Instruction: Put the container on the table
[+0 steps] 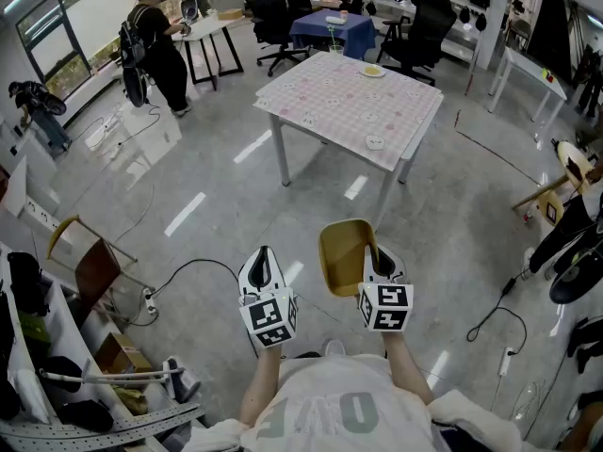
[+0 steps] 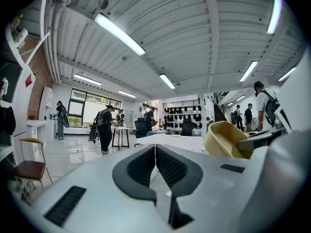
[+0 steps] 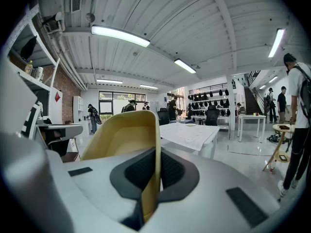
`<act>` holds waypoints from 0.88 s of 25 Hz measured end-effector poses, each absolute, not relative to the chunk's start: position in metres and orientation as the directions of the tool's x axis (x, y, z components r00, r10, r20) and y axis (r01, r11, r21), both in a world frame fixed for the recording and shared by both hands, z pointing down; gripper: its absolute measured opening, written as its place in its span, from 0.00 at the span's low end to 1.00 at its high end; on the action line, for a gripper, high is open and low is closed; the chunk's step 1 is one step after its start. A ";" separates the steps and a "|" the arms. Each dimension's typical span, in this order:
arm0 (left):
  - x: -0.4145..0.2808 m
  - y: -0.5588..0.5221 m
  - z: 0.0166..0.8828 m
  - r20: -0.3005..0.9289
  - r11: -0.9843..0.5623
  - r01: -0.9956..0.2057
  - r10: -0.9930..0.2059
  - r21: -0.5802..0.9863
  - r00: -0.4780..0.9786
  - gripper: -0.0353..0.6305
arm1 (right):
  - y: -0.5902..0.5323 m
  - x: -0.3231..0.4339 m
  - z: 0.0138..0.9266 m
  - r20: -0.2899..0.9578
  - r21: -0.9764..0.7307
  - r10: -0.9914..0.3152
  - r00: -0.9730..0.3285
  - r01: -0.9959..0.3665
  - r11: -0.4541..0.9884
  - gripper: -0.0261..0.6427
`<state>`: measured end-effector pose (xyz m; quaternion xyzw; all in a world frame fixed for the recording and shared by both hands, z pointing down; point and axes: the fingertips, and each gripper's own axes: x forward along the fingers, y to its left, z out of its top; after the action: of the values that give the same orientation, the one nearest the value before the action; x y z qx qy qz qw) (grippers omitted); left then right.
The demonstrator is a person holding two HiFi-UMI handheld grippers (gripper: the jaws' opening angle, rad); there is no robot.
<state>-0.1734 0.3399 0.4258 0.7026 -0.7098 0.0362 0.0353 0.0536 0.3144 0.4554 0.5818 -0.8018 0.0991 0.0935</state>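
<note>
A yellow container (image 1: pixel 343 254) hangs in the air in front of me, gripped by its rim. My right gripper (image 1: pixel 379 257) is shut on that rim; in the right gripper view the yellow wall (image 3: pixel 127 139) rises between the two dark pads. The container (image 2: pixel 227 139) also shows at the right of the left gripper view. My left gripper (image 1: pixel 264 269) is beside it on the left, shut with nothing between its pads (image 2: pixel 155 165). The table (image 1: pixel 350 106) with a pale checked cloth stands ahead across bare floor, and in the right gripper view the table (image 3: pixel 189 134) lies straight ahead.
Small dishes (image 1: pixel 375 142) rest on the cloth. A wooden chair (image 1: pixel 94 262) and cluttered shelves (image 1: pixel 57 375) stand at left, with cables (image 1: pixel 188 271) on the floor. A person (image 1: pixel 155 50) works at a far desk; office chairs (image 1: pixel 419 31) crowd behind the table. A stool (image 1: pixel 556 191) sits right.
</note>
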 end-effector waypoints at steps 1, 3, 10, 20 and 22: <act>-0.173 0.339 0.426 0.102 0.008 -1.000 -0.995 -0.003 -0.009 0.10 | 0.315 0.053 0.456 0.266 -0.051 -0.914 -0.306 -0.951 0.304 0.08; -0.172 0.338 0.426 0.103 0.004 -1.000 -0.995 -0.006 -0.004 0.10 | 0.315 0.052 0.457 0.267 -0.052 -0.913 -0.307 -0.951 0.305 0.08; -0.160 0.328 0.426 0.107 -0.011 -1.000 -0.994 -0.019 0.009 0.10 | 0.310 0.057 0.459 0.272 -0.052 -0.908 -0.320 -0.947 0.318 0.08; -0.147 0.316 0.435 0.121 -0.013 -1.000 -0.993 -0.016 0.011 0.10 | 0.297 0.067 0.469 0.261 -0.094 -0.906 -0.332 -0.943 0.319 0.08; -0.145 0.310 0.437 0.125 -0.012 -1.000 -0.992 -0.017 0.010 0.10 | 0.291 0.070 0.474 0.272 -0.098 -0.903 -0.332 -0.943 0.317 0.08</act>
<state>-0.1452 0.3102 0.4372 0.7095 -0.7019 0.0505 0.0379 0.0698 0.2909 0.4738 0.5721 -0.8071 0.1197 0.0834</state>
